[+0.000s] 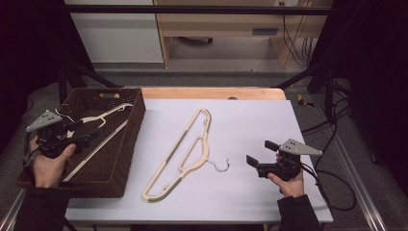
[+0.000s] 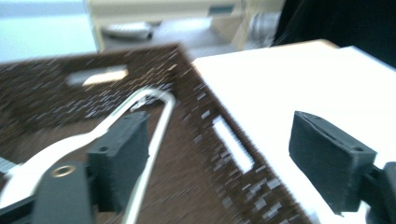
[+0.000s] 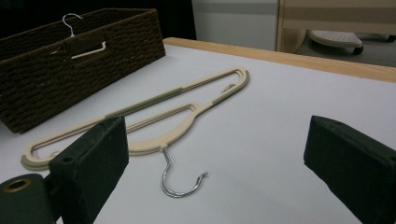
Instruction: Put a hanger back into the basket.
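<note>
Left gripper [image 1: 79, 131] hangs open above the white plastic hanger [image 1: 98, 118] inside the dark woven basket [image 1: 126, 144], while the open right gripper [image 1: 257, 155] faces the beige plastic hanger [image 1: 185, 150] at its nine o'clock, apparently next to go in.

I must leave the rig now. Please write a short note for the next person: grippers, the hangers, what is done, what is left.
Left gripper: open, holds nothing, above the brown basket.
Right gripper: open, empty, on the white table, facing the beige hanger.
Done: one white hanger lies in the basket, leaning on its wall.
Left: the beige hanger lies flat on the table, hook towards the right gripper; probably it goes into the basket next.
</note>
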Tool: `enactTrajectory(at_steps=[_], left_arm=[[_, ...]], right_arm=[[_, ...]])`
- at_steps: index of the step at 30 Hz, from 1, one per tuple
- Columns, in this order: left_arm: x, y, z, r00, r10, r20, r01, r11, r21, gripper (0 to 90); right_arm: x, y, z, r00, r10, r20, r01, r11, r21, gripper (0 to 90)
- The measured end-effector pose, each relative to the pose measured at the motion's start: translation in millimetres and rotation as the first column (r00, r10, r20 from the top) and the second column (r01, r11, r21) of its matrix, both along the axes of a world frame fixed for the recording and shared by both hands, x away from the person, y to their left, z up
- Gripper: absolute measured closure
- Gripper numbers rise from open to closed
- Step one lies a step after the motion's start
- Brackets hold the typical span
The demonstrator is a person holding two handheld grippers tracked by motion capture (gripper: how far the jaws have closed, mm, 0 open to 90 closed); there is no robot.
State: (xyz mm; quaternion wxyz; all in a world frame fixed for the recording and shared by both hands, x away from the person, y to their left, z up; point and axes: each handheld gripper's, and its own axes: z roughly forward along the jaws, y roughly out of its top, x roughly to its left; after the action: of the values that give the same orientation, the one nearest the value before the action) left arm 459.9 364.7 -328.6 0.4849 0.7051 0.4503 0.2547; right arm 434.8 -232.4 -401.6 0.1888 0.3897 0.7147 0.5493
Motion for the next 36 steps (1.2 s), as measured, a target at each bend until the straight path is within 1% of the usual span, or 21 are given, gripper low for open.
enactTrajectory(at_steps=[3, 5, 8, 10, 12, 13, 14, 18, 20, 21, 22, 23, 24, 26, 27, 28, 29, 31, 33, 34, 36], left_arm=[[-6.7, -18.1, -0.1, 0.9981, -0.05, 0.035, 0.052, 0.9971, -0.055, 12.9], [-11.9, -30.6, -0.4, 0.995, -0.074, 0.067, 0.078, 0.9942, -0.073, 12.1], [-18.9, -49.7, -1.6, 0.9882, -0.115, 0.101, 0.123, 0.9892, -0.079, 9.8], [-22.0, -62.4, -2.3, 0.9831, -0.139, 0.118, 0.148, 0.9866, -0.068, 8.8], [-24.2, -74.1, -3.3, 0.9786, -0.161, 0.129, 0.169, 0.9837, -0.06, 7.9], [-24.9, -79.7, -4.1, 0.9754, -0.178, 0.131, 0.187, 0.9806, -0.06, 7.7], [-25.4, -85.6, -5.1, 0.9728, -0.189, 0.134, 0.199, 0.9781, -0.062, 7.7], [-28.6, -108.2, -9.7, 0.963, -0.238, 0.126, 0.246, 0.968, -0.049, 7.4], [-29.9, -118.9, -12.5, 0.956, -0.268, 0.119, 0.275, 0.9605, -0.043, 7.5], [-30.8, -129.1, -16.2, 0.9489, -0.294, 0.114, 0.3, 0.953, -0.039, 7.4], [-30.8, -129.1, -16.2, 0.9489, -0.294, 0.114, 0.3, 0.953, -0.039, 7.5], [-30.7, -139.0, -21.7, 0.943, -0.317, 0.102, 0.322, 0.9462, -0.034, 7.5], [-30.7, -139.0, -21.7, 0.943, -0.317, 0.102, 0.322, 0.9462, -0.034, 7.4], [-30.0, -146.9, -27.6, 0.9356, -0.342, 0.088, 0.345, 0.9385, -0.016, 7.4], [-29.7, -149.7, -31.1, 0.9331, -0.35, 0.082, 0.352, 0.9357, -0.015, 7.4], [-29.7, -151.9, -34.7, 0.9304, -0.359, 0.075, 0.361, 0.9326, -0.013, 7.4], [-29.7, -153.7, -38.5, 0.93, -0.362, 0.066, 0.363, 0.9318, -0.007, 7.5], [-28.9, -156.7, -46.2, 0.9278, -0.37, 0.044, 0.371, 0.9287, 0.001, 7.4], [-28.2, -158.7, -52.9, 0.9263, -0.376, 0.031, 0.376, 0.9267, -0.004, 7.5], [-27.6, -159.8, -55.7, 0.9249, -0.38, 0.021, 0.38, 0.9251, -0.001, 7.5], [-27.2, -161.0, -59.5, 0.9214, -0.388, 0.011, 0.388, 0.9215, 0.01, 7.2]], right_arm=[[0.1, 0.0, 1.0, 0.9999, 0.013, 0.009, -0.013, 0.9999, 0.001, 6.9], [0.1, 0.5, 1.2, 0.9999, 0.012, 0.01, -0.012, 0.9999, 0.0, 7.0], [0.3, 3.2, 1.6, 0.9997, 0.02, 0.015, -0.019, 0.9998, -0.002, 7.1], [0.5, 5.6, 2.1, 0.9995, 0.025, 0.021, -0.025, 0.9997, -0.008, 7.2], [0.5, 7.8, 2.6, 0.9994, 0.028, 0.021, -0.028, 0.9996, -0.008, 7.4], [1.3, 8.7, 2.3, 0.9991, 0.033, 0.026, -0.033, 0.9994, -0.01, 7.5], [1.5, 9.7, 2.2, 0.9992, 0.035, 0.022, -0.034, 0.9993, -0.014, 7.7], [5.4, 18.6, 1.3, 0.9985, 0.05, 0.023, -0.05, 0.9985, -0.021, 8.4], [6.3, 20.9, 1.2, 0.9982, 0.055, 0.023, -0.054, 0.9983, -0.022, 8.4], [8.0, 25.7, 0.9, 0.9978, 0.063, 0.02, -0.063, 0.9975, -0.031, 8.6], [8.0, 25.7, 0.9, 0.9978, 0.063, 0.02, -0.063, 0.9975, -0.031, 8.6], [10.4, 31.3, 0.5, 0.9974, 0.071, 0.016, -0.07, 0.997, -0.032, 9.2], [10.4, 31.3, 0.5, 0.9974, 0.071, 0.016, -0.07, 0.997, -0.032, 9.2], [13.5, 37.1, -0.2, 0.9965, 0.083, 0.011, -0.082, 0.9959, -0.038, 10.1], [17.0, 42.8, -1.6, 0.9962, 0.086, 0.004, -0.086, 0.9951, -0.048, 11.0], [17.0, 42.8, -1.6, 0.9962, 0.086, 0.004, -0.086, 0.9951, -0.048, 11.0], [20.6, 47.7, -3.1, 0.9956, 0.093, -0.001, -0.093, 0.9935, -0.065, 11.9], [22.5, 50.1, -3.7, 0.9955, 0.094, -0.005, -0.094, 0.9931, -0.07, 12.5], [27.7, 57.9, -4.7, 0.9941, 0.107, -0.018, -0.108, 0.9916, -0.071, 15.7], [27.7, 57.9, -4.7, 0.9941, 0.107, -0.018, -0.108, 0.9916, -0.071, 15.7], [31.9, 63.9, -5.6, 0.993, 0.117, -0.02, -0.118, 0.9902, -0.075, 18.5]])
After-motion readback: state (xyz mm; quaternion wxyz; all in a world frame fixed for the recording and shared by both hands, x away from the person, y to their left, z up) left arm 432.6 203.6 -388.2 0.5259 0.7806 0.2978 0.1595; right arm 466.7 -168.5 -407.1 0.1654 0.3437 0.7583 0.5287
